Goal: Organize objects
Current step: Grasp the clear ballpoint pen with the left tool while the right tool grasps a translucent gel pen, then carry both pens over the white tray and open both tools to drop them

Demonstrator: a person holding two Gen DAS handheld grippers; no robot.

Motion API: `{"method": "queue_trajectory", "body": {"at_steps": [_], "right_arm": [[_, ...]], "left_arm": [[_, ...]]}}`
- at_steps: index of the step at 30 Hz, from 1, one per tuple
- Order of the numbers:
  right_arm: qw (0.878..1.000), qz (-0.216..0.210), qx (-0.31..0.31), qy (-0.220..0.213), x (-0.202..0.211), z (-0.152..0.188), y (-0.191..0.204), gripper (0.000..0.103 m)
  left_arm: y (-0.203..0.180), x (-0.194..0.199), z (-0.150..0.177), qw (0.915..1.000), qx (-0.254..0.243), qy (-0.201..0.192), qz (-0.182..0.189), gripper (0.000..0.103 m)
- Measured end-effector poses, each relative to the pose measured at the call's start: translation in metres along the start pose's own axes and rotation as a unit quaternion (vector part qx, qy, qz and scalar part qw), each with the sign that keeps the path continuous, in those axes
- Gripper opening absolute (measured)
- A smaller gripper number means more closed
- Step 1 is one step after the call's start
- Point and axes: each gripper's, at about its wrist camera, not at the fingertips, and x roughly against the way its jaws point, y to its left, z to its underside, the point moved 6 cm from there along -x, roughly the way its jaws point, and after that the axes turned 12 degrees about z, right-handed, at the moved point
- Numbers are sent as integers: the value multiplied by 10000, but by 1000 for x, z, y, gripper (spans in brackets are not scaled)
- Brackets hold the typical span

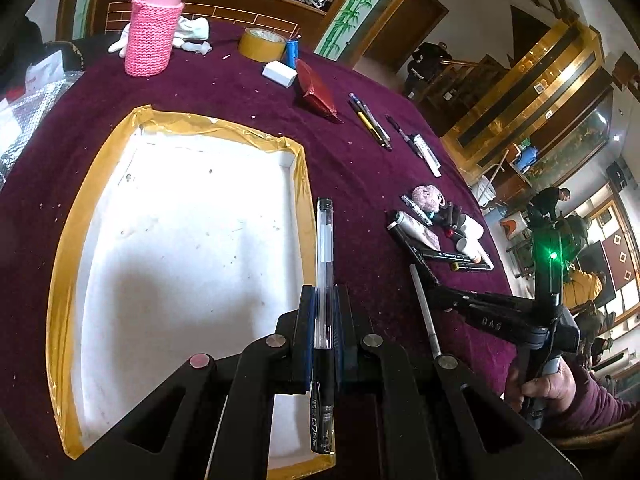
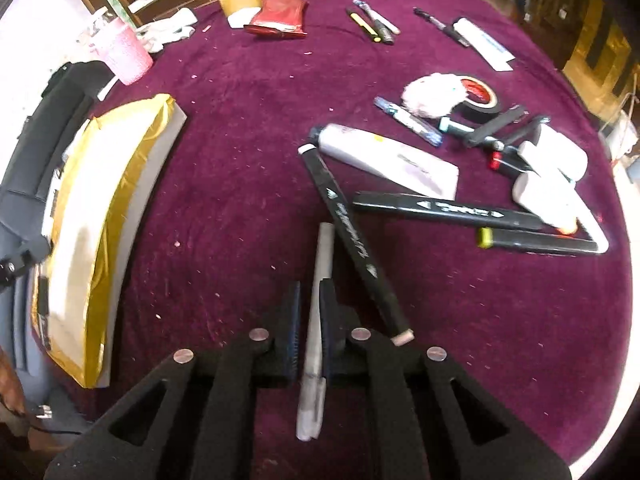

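My left gripper (image 1: pixel 323 292) is shut on a clear gel pen (image 1: pixel 323 264) with a black grip, held above the right rim of a white tray with gold tape edges (image 1: pixel 302 184). My right gripper (image 2: pixel 311 296) is shut on a silver pen (image 2: pixel 320 280), just above the purple cloth; the pen also shows in the left wrist view (image 1: pixel 425 312). A black marker (image 2: pixel 352 236) lies right beside my right fingers. The tray shows at the left in the right wrist view (image 2: pixel 132 184).
A pile of markers, tubes (image 2: pixel 384 156), tape roll (image 2: pixel 480 96) and a pink puff (image 2: pixel 432 94) lies right of centre. Pens (image 1: pixel 370 120), a red pouch (image 1: pixel 316 88), tape (image 1: pixel 262 44) and a pink knitted bottle (image 1: pixel 152 36) stand farther back.
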Motion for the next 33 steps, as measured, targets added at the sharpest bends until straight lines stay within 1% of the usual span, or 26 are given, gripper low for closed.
{"method": "queue_trajectory", "body": {"at_steps": [2, 4, 5, 6, 7, 8, 9, 10, 12, 15, 19, 23, 27, 29, 30, 33], "right_arm": [[9997, 174, 76, 119, -8, 5, 0, 15], [9990, 209, 139, 383, -18, 18, -6, 19], [9993, 290, 220, 109, -13, 20, -5, 19], [9988, 341, 337, 126, -15, 20, 0, 20], [9985, 381, 391, 23, -14, 18, 4, 21], [9985, 394, 379, 20, -14, 17, 5, 18], [9992, 246, 298, 49, -14, 14, 5, 8], [9998, 11, 154, 117, -13, 12, 3, 6], [9986, -404, -193, 265, -9, 11, -5, 6], [9950, -825, -445, 353, -4, 9, -8, 6], [9870, -1386, -751, 301, 13, 3, -9, 7], [9771, -1950, -834, 158, 39, -12, 9, 7], [9638, -2498, -878, 302, 47, -40, 47, 7], [9588, -2676, -849, 428, 43, -58, 74, 7], [9593, -2678, -782, 439, 42, -64, 83, 7], [9682, -2427, -438, 419, 32, -83, 123, 7]], "left_arm": [[-2, -3, 0, 10000, -33, 43, 44, 6], [-4, -5, 0, 9999, -62, 75, 77, 6], [-5, -5, 0, 9999, -76, 95, 88, 6], [-5, -6, 1, 9999, -83, 107, 87, 6], [-5, -6, 1, 9999, -84, 117, 79, 6], [-4, -6, 1, 9999, -78, 119, 74, 6], [-4, -5, 1, 9999, -76, 116, 71, 6], [-4, -4, 1, 9999, -80, 108, 59, 6], [-3, -1, 1, 9999, -78, 70, 38, 6], [3, 4, 0, 10000, -22, 12, 2, 6], [11, 8, -1, 10000, 85, -36, -10, 6], [20, 9, -8, 9999, 141, -66, -65, 6], [33, 2, -25, 9997, 178, -49, -142, 6], [42, -7, -35, 9996, 244, -26, -169, 6], [48, -13, -40, 9994, 317, -11, -163, 6], [65, -31, -55, 9983, 572, 27, -127, 6]]}}
